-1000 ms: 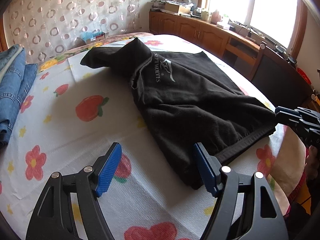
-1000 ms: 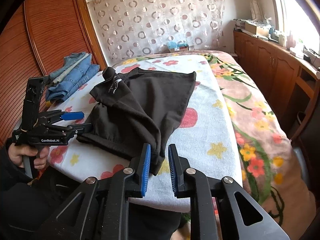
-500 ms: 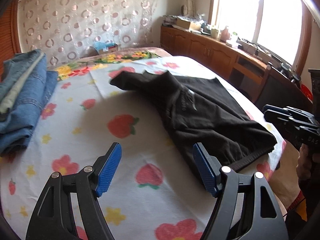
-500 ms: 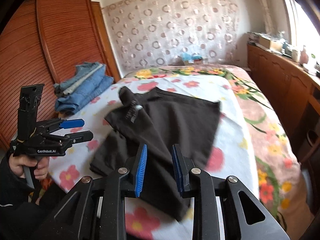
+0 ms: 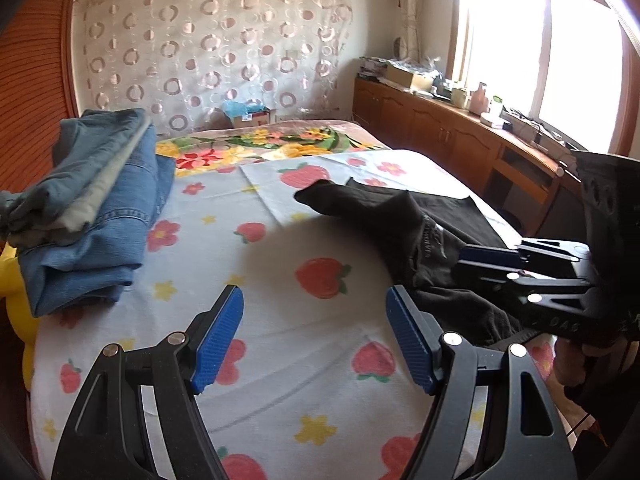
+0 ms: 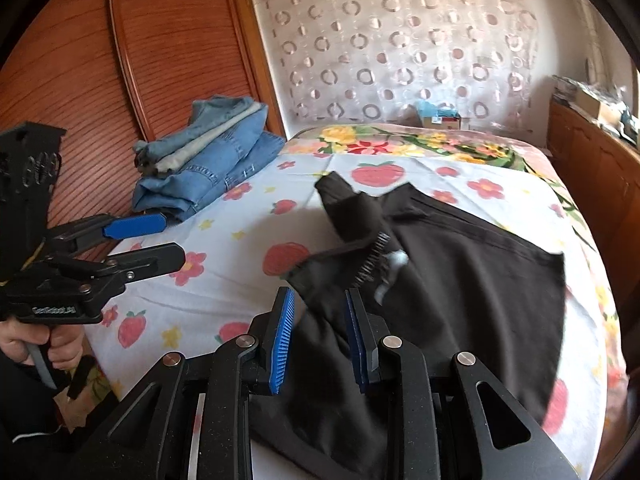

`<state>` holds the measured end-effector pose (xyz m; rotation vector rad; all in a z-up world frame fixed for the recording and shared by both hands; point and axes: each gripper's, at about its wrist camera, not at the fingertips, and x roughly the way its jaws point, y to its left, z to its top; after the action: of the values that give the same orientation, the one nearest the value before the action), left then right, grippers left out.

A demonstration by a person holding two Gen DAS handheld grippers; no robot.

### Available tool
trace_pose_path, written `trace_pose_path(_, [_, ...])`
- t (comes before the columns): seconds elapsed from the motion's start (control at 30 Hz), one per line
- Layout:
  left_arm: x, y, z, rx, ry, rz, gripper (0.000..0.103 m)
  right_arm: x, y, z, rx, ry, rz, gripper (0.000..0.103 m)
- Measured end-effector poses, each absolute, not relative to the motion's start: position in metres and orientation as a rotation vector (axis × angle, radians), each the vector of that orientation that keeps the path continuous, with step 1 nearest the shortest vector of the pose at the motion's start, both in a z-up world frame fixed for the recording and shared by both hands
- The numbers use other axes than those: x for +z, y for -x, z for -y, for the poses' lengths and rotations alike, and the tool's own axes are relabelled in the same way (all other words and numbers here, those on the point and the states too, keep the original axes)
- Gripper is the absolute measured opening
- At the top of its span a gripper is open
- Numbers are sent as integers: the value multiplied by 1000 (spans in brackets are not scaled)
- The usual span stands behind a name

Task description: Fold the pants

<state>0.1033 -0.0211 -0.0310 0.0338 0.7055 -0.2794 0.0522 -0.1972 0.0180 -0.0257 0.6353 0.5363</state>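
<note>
Black pants lie crumpled on the bed's flowered sheet, right of centre; they also show in the right wrist view. My left gripper is open and empty, over bare sheet left of the pants. My right gripper is partly open, held just above the near edge of the pants with black fabric showing between the blue pads; it holds nothing. The right gripper also appears at the right of the left wrist view, and the left gripper at the left of the right wrist view.
A stack of folded blue jeans lies at the bed's far left, seen also in the right wrist view. The flowered sheet covers the bed. Wooden cabinets run along the right wall; a wooden wardrobe stands left.
Both grippers have pulled back and swung left; the pants now lie further right in the left view. The right gripper's jaws have opened wider. The pants are more bunched.
</note>
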Motion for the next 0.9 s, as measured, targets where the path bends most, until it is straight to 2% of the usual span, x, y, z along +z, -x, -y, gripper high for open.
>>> trace_pose_path(0.33, [-37,-106,6,-258,-3,-714,75,11,-85,165,512,118,-694,30])
trace_pose_path(0.37, [-38,-106,6,-259,-2,-717,75,11,-88,164,507,126,-692,12])
trace_pose_path(0.4, [-40,-106,7,-261,-1,-722,75,12,-88,163,503,138,-688,5])
trace_pose_path(0.63, [-48,-104,17,-287,-7,-741,75,51,-86,202,424,124,-581,4])
trace_pose_path(0.9, [-49,-100,31,-310,-20,-743,75,68,-122,259,290,179,-585,4])
